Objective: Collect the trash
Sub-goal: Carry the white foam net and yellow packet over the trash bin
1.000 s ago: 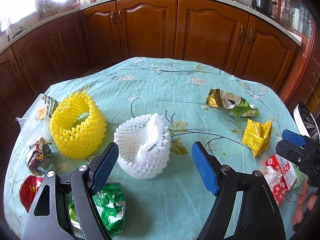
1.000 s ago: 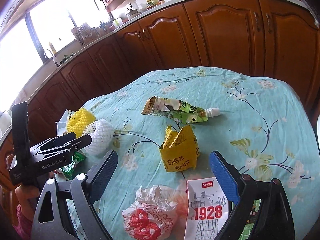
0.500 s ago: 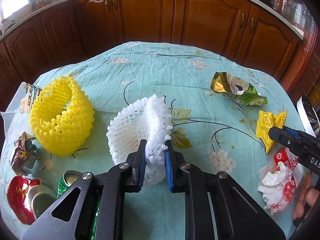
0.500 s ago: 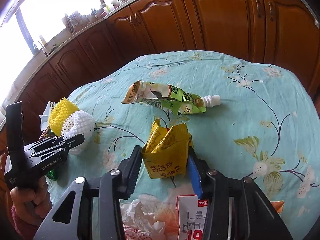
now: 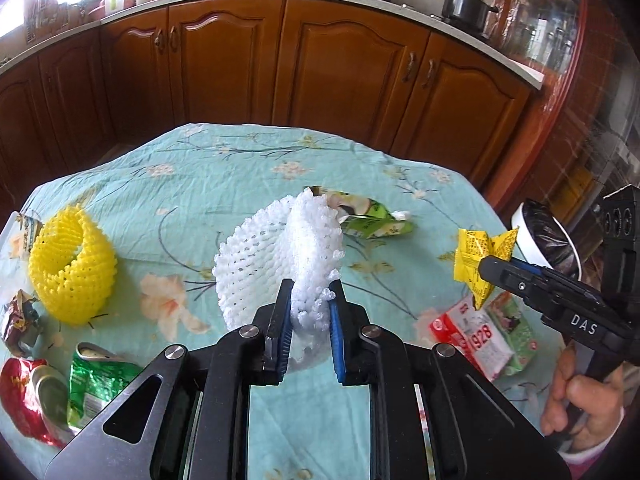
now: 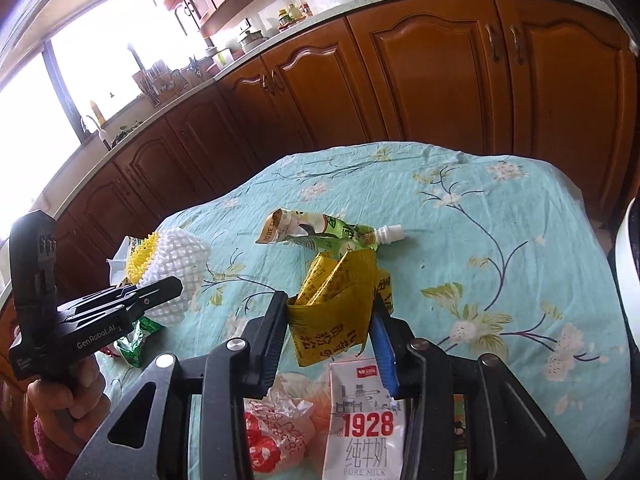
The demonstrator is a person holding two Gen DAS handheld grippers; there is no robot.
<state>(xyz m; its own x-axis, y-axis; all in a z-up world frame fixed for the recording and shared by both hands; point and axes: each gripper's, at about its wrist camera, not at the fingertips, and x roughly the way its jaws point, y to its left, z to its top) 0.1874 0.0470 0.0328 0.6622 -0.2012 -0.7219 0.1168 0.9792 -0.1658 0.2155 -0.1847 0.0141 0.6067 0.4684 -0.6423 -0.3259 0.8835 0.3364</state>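
My left gripper [image 5: 308, 300] is shut on a white foam fruit net [image 5: 280, 252] and holds it lifted above the table; it also shows in the right wrist view [image 6: 172, 264]. My right gripper [image 6: 330, 312] is shut on a crumpled yellow packet [image 6: 332, 316], also raised; the packet shows in the left wrist view [image 5: 476, 256]. A green squeeze pouch [image 6: 320, 232] with a white spout lies on the teal flowered tablecloth [image 6: 480, 248] behind the packet.
A yellow foam net [image 5: 70, 272] stands at the left. Crushed green [image 5: 96, 384] and red [image 5: 24, 396] wrappers lie front left. A 1928 milk carton [image 6: 364, 420] and a crumpled red-white wrapper [image 6: 276, 428] lie under my right gripper. A white-rimmed bin with black liner [image 5: 548, 236] stands right of the table.
Both grippers closed from open, the left on the white net, the right on the yellow packet. Both have since lifted their items off the table.
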